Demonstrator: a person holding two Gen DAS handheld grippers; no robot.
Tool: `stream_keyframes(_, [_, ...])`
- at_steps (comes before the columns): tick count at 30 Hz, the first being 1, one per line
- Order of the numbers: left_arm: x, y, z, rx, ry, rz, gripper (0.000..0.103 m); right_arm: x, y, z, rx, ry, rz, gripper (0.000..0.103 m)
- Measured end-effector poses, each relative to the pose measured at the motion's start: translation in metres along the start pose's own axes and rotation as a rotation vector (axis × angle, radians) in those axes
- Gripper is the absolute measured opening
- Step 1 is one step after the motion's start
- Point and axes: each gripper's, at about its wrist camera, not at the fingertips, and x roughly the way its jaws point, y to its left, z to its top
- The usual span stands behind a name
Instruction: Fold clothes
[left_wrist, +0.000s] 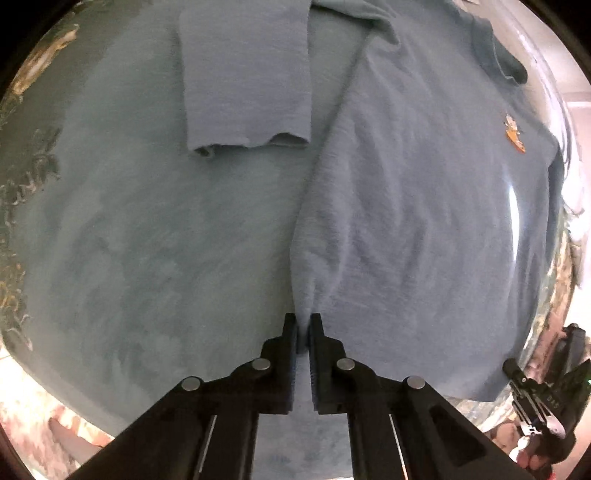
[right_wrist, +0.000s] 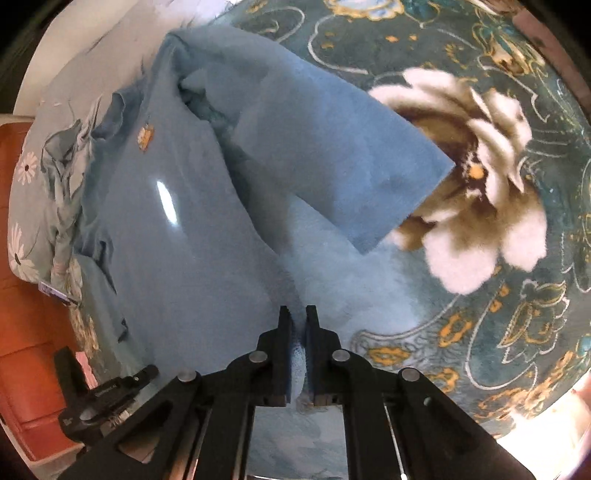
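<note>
Shirt (left_wrist: 424, 206) is blue knit, lying flat on a teal floral blanket (right_wrist: 498, 295); collar at the far end, small orange logo (left_wrist: 514, 133) on the chest; one sleeve (left_wrist: 247, 77) lies out flat to the left in the left view, the other sleeve (right_wrist: 332, 155) angles out right in the right view. Left gripper (left_wrist: 303, 325) is pinching the near hem corner, jaws nearly together with cloth bunched between; right gripper (right_wrist: 298, 317) likewise pinches a hem corner, fabric visible between the jaws. My read: light, soft, limp cloth; no stiffness, so it'll sag and drag between the two grips; not fragile, not slippery on that fuzzy pile, may cling. Best hold is hem corners or shoulder seams, keeping tension across. Surface looks like a bed; plush blanket; floral pillow (right_wrist: 40, 192) far left; red-brown panel (right_wrist: 26, 332) beyond the edge.
</note>
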Motion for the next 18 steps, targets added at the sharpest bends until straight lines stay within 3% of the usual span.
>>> stream_keyframes(3, [0.009,-0.003,0.001,0.018,0.018,0.025,0.006,0.015,-0.001,0.002,0.005,0.024,-0.013,0.006])
stream_keyframes(8, [0.005,-0.007,0.005,0.051,0.019,-0.021,0.009,0.021,0.0,0.007,0.006,0.042,0.01,0.006])
stream_keyframes(10, [-0.002,-0.009,0.005,0.086,0.019,-0.033,0.013,0.019,0.004,0.008,-0.024,0.047,0.0,0.011])
stream_keyframes(11, [-0.006,-0.011,0.005,0.109,0.014,-0.016,0.018,0.018,0.006,0.009,-0.041,0.048,-0.022,0.017])
stream_keyframes(12, [-0.01,-0.012,0.006,0.135,0.003,0.005,0.02,0.017,0.007,0.01,-0.046,0.051,-0.044,0.034])
stream_keyframes(13, [-0.015,-0.015,0.008,0.165,-0.014,0.03,0.02,0.014,0.006,0.012,-0.036,0.046,-0.06,0.04])
stream_keyframes(16, [-0.035,-0.023,0.019,0.259,-0.094,0.101,0.022,-0.002,0.01,0.02,-0.005,-0.001,-0.066,0.04])
stream_keyframes(18, [-0.044,-0.031,0.027,0.317,-0.153,0.151,0.031,-0.013,0.017,0.024,0.0,-0.037,-0.057,0.041])
